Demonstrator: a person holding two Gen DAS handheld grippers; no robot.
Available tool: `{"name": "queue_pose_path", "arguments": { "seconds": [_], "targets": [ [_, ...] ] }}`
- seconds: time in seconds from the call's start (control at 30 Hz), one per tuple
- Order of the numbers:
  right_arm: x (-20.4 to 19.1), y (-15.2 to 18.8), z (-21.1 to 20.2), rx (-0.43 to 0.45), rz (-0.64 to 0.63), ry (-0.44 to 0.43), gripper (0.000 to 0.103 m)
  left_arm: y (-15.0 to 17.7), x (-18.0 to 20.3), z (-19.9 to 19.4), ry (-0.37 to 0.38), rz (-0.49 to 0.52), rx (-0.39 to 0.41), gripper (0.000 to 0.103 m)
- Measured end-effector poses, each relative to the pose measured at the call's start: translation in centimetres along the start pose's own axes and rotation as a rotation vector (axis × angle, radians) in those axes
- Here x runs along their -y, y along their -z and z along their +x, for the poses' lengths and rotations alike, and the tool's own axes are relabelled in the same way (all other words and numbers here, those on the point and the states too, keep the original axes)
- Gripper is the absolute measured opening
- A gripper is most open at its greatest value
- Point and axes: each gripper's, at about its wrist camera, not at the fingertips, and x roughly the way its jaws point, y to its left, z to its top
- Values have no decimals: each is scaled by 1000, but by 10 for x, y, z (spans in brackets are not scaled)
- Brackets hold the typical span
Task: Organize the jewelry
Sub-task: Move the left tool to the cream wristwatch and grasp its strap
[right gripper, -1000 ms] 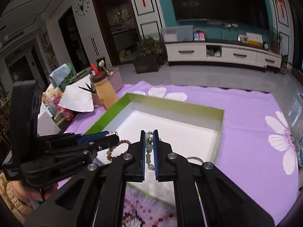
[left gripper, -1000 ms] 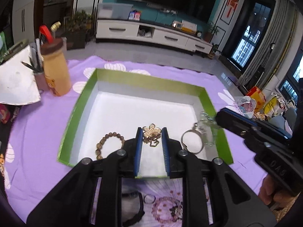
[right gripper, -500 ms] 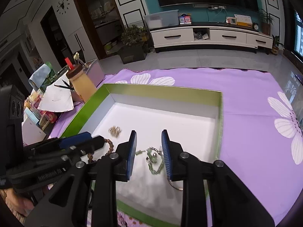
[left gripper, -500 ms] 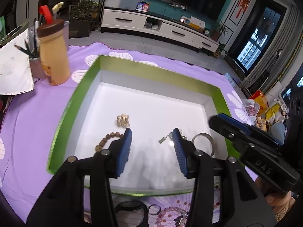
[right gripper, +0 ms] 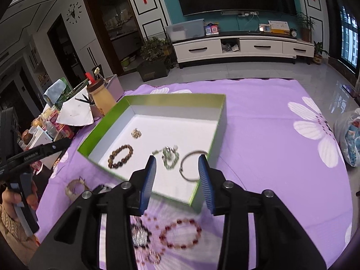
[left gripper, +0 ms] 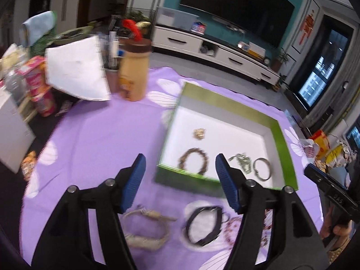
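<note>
Since both grippers let go a second ago, the gold brooch (left gripper: 199, 133) and green necklace (right gripper: 169, 154) now lie inside the green tray (right gripper: 175, 100); left gripper (left gripper: 177, 180) and right gripper (right gripper: 177, 180) hang spread and empty, bracelets outstanding.

Both grippers were wide open and holding nothing: left gripper (left gripper: 177, 171) had its blue pads spread far apart, right gripper (right gripper: 177, 173) too.
</note>
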Motion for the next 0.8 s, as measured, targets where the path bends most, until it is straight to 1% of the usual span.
{"name": "queue_pose_path", "arguments": {
  "seconds": [0.17,0.4,0.53,0.63,0.7,0.8],
  "targets": [
    [3,22,-18,-14,6,6,39,24,-27,-25,-40,-43,3,67],
    [-2,47,-29,-47,5,3,39,57,-50,-39,-50,-104,-25,67],
    [-8,61,-33,-67,1,-1,39,73,-55,-42,-54,-128,-45,67],
    [-11,70,-35,-84,0,-4,39,84,-56,-45,-57,-129,-54,67],
    [-14,77,-35,-101,-4,-5,39,93,-52,-48,-76,-103,-56,67],
    [-17,86,-33,-129,-15,-8,39,104,-47,-51,-81,-69,-67,67]
  ]
}}
